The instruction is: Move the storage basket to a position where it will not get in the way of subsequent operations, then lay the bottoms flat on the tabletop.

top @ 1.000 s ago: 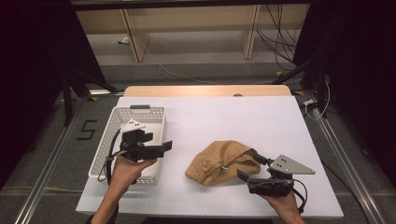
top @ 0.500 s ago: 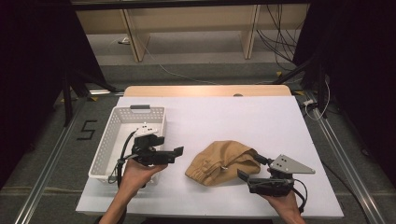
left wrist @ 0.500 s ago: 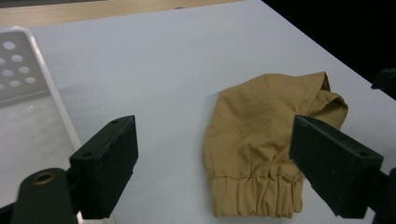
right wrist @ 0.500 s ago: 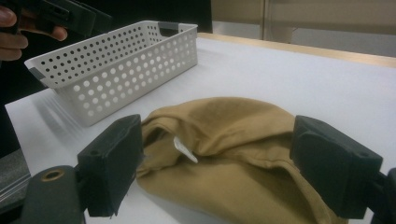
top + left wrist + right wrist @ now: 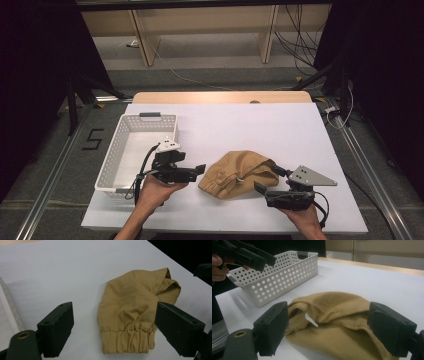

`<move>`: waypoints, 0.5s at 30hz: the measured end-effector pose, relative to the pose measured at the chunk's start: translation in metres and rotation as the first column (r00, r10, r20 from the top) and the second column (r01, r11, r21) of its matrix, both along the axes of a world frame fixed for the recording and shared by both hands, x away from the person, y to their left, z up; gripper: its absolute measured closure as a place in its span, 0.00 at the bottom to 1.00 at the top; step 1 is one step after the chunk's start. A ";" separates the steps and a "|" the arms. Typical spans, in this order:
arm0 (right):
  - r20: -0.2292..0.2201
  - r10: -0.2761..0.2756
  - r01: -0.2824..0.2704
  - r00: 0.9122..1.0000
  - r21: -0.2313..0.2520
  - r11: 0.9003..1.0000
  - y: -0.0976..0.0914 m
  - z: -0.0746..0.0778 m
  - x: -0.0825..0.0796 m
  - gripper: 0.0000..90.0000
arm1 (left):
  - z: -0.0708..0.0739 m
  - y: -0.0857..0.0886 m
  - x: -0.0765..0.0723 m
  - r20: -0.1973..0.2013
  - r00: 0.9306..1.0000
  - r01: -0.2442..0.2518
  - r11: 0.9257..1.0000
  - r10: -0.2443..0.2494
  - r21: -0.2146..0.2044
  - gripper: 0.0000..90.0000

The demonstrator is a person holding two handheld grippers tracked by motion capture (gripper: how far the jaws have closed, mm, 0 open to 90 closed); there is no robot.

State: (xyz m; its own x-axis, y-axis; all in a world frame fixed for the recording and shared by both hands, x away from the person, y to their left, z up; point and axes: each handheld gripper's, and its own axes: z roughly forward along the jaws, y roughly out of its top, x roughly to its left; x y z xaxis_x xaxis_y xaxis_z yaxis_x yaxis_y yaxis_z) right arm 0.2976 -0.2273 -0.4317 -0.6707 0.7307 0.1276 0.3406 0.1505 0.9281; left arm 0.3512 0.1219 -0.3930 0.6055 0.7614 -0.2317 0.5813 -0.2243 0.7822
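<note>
1. Left hand-held gripper (image 5: 200, 169): jaws spread, holding nothing, just left of the tan garment (image 5: 239, 173).
2. Right hand-held gripper (image 5: 270, 181): jaws spread around the garment's right edge, not clamped.
3. Tan garment: crumpled on the white counter (image 5: 250, 125).
4. White perforated basket (image 5: 131, 150): at the counter's left.

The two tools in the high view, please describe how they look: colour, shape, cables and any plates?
Both tools are black, each with two blocky jaws. The left tool carries a small white plate on top and a black cable looping below. The right tool has a grey three-cornered plate with small holes and a black cable. The forearms show no sleeves.
</note>
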 end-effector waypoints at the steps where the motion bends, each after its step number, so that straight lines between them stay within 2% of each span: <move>1: 0.000 0.000 0.000 1.000 0.000 1.000 0.000 0.000 0.000 0.20 | 0.000 0.000 0.000 -0.001 1.000 0.004 1.000 -0.004 0.003 0.17; 9: -0.014 0.008 -0.009 1.000 -0.010 1.000 0.001 -0.001 0.001 0.21 | -0.003 -0.003 -0.001 0.002 1.000 0.001 1.000 -0.001 -0.001 0.17; 15: -0.026 0.044 -0.045 0.999 -0.062 0.997 0.006 0.002 0.005 0.23 | -0.006 -0.005 -0.005 0.010 1.000 0.004 1.000 -0.003 -0.004 0.17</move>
State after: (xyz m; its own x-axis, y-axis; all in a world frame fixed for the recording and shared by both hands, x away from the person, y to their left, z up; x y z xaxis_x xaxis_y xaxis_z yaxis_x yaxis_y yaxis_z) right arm 0.3028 -0.2210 -0.4298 -0.7000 0.7073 0.0990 0.3546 0.2239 0.9078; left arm 0.3466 0.1168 -0.3989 0.6105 0.7582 -0.2289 0.5725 -0.2228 0.7891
